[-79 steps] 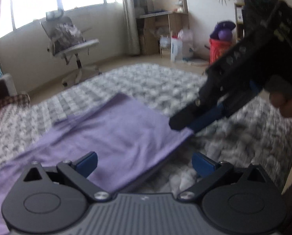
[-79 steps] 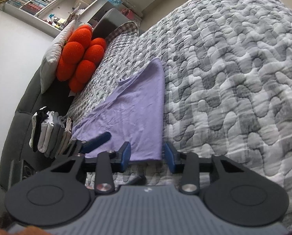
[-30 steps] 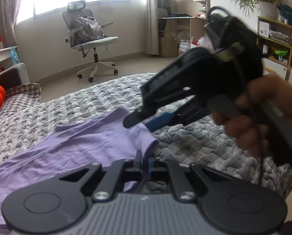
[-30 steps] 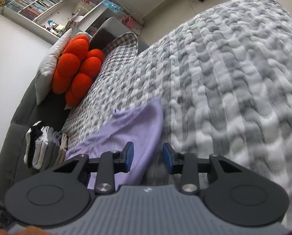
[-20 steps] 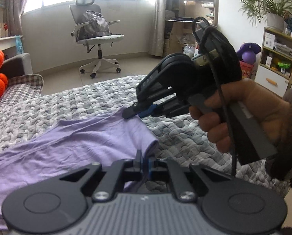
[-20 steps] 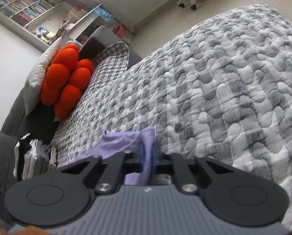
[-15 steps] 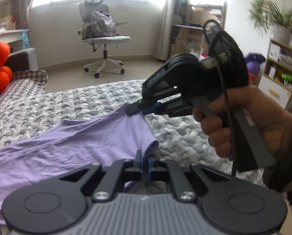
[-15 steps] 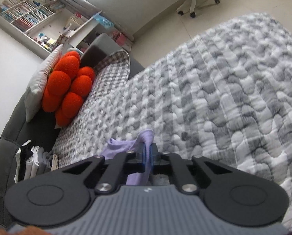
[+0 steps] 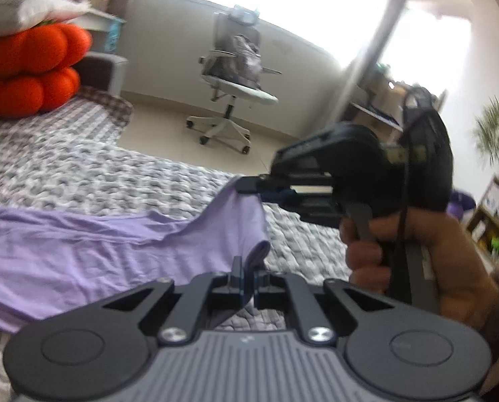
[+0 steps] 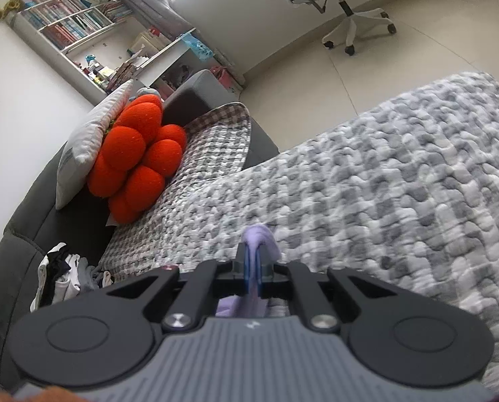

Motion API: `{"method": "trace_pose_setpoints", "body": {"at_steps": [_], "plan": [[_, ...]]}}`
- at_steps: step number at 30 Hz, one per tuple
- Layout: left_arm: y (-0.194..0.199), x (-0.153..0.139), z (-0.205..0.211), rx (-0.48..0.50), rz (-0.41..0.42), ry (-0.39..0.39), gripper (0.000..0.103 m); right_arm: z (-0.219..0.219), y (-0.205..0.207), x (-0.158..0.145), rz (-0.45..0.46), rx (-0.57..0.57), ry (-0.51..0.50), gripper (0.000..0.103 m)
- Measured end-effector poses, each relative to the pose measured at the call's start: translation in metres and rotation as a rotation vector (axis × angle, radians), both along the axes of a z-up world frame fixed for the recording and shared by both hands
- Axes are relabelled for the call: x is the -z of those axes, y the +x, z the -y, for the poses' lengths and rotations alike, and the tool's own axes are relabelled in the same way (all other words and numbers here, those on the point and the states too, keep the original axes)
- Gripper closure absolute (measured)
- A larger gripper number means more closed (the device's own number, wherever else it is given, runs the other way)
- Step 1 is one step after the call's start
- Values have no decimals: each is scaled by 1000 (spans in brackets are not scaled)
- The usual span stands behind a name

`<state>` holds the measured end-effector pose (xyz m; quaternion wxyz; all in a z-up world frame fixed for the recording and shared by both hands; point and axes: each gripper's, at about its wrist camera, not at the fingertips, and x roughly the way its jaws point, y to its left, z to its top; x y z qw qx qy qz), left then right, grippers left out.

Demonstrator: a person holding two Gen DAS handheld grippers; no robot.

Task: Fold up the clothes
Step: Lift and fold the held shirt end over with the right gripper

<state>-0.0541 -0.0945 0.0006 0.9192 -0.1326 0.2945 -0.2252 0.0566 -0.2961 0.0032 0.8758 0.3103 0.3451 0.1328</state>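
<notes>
Lilac thin jersey garment lies spread on the grey-and-white quilted bed in the left wrist view, one end raised where the left gripper has its fingers closed on a corner and the right gripper pinches the neighbouring corner. In the right wrist view, that gripper's fingers are shut on a small tuft of the cloth. Such shallow bites could slip if the edge is pulled taut, dropping the fold crooked.

You are working over a bed covered by a grey-and-white quilt. A purple garment lies spread on it, its near end lifted clear. An orange cushion rests at the head end.
</notes>
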Motion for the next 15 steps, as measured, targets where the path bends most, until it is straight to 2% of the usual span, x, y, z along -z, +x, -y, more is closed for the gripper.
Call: {"method": "trace_pose_setpoints", "body": {"at_steps": [4,15], "plan": [[3,-5,-16,-47,-20,-40,99,-15,3,-8,12,-4,-9,97],[2,-14,-60,-136,-41,-72,99,-67,9,-26,59,-48,-43,97]]}}
